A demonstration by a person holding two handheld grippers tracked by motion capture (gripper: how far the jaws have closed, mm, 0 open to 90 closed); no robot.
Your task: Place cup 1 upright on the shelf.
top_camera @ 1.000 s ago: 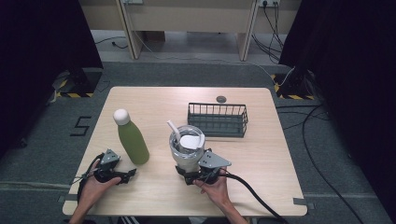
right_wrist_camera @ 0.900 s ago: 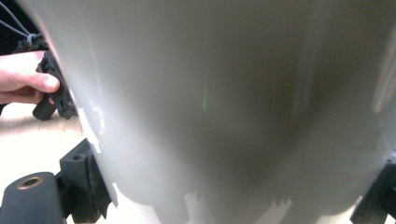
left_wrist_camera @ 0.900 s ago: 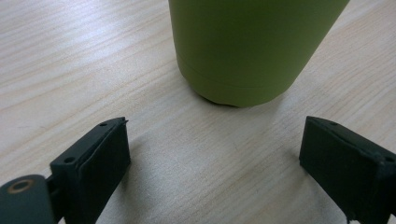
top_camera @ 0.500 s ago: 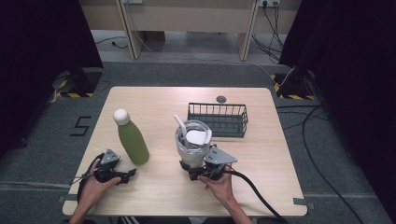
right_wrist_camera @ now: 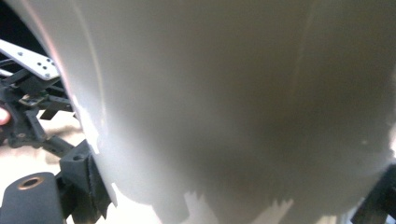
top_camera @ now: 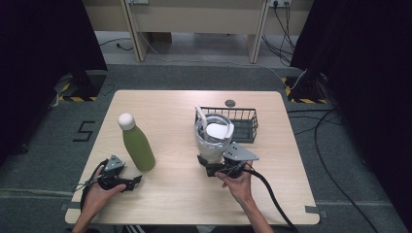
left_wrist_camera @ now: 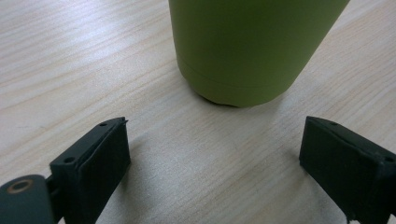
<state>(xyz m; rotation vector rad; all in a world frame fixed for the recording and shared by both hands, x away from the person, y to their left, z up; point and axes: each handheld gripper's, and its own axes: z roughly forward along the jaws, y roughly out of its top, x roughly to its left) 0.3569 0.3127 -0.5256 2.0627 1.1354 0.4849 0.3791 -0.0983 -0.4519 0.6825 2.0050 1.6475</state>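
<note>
A pale translucent tumbler (top_camera: 212, 138) with a white lid and a straw stands upright just in front of the wire basket (top_camera: 245, 124). My right gripper (top_camera: 217, 169) is shut on its lower body. In the right gripper view the tumbler's wall (right_wrist_camera: 243, 102) sits between the two black jaws. A green bottle (top_camera: 137, 144) with a white cap stands at the left of the table. My left gripper (top_camera: 133, 182) lies low in front of it, open. In the left gripper view the bottle's base (left_wrist_camera: 252, 46) is just beyond the spread fingers (left_wrist_camera: 98, 154), apart from them.
The wooden table (top_camera: 170, 107) has a small dark disc (top_camera: 230, 103) near its far edge, behind the basket. The left gripper (right_wrist_camera: 28, 112) appears at the left of the right gripper view. Cables trail off the near edge from both grippers.
My right gripper has carried the tumbler to the right and farther from me, up to the basket's front. The left gripper and the bottle have not moved.
</note>
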